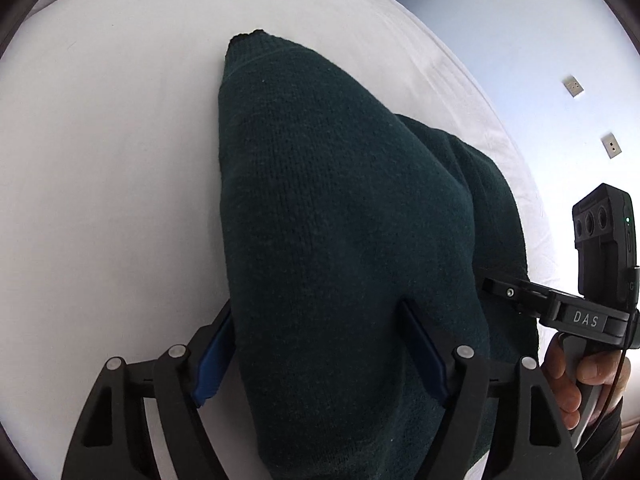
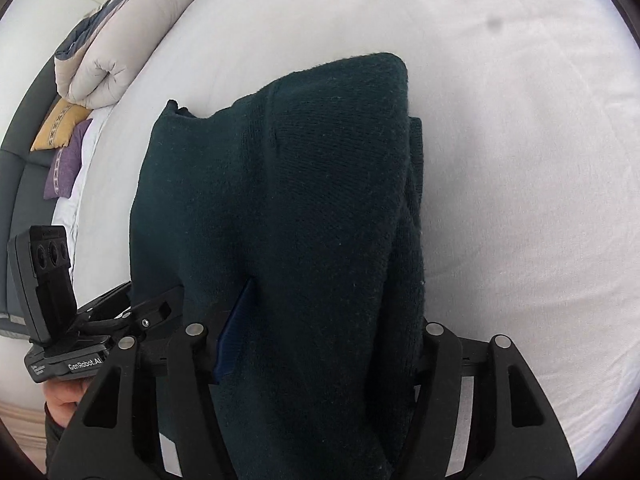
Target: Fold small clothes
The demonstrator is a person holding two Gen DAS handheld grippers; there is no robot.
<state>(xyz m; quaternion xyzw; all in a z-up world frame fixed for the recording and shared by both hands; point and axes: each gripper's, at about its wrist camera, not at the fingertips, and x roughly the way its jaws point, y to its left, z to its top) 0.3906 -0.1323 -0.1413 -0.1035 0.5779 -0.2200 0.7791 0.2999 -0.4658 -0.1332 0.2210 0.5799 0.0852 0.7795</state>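
Dark green knit sweater [image 1: 340,220], folded on the white bed [image 1: 100,160].
Left gripper [image 1: 320,356] and right gripper [image 2: 320,336] each straddle it, fingers apart around the fabric.

Dark green knit [image 1: 340,220] running off bottom edge in both views. Knit covering right gripper's [image 2: 320,320] right finger; grip unclear. Hand [image 2: 64,400] showing only partly behind left gripper [image 1: 320,352] body. Cushion patterns [image 2: 60,128] too small.
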